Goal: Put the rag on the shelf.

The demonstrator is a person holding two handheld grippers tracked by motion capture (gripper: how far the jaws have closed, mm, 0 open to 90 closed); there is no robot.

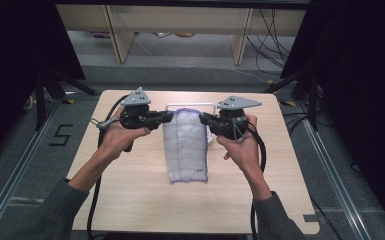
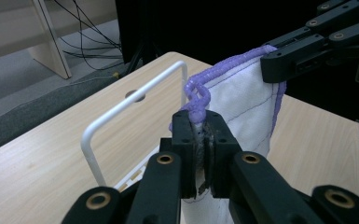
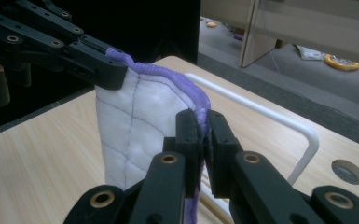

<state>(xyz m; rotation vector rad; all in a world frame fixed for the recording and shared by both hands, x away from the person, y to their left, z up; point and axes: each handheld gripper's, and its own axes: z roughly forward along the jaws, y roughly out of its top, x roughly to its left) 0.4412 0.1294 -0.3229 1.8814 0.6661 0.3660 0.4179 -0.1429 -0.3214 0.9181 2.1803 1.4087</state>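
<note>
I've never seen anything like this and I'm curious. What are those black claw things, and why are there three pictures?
A person holds a black pinching tool in each hand. The left gripper and the right gripper each pinch a top corner of a white quilted cloth with purple edging, stretched between them above the wooden table. One picture looks down from a camera overhead. The other two come from little cameras riding on each tool, so you see its own jaws up close. Behind the cloth stands a white wire rack.
</note>
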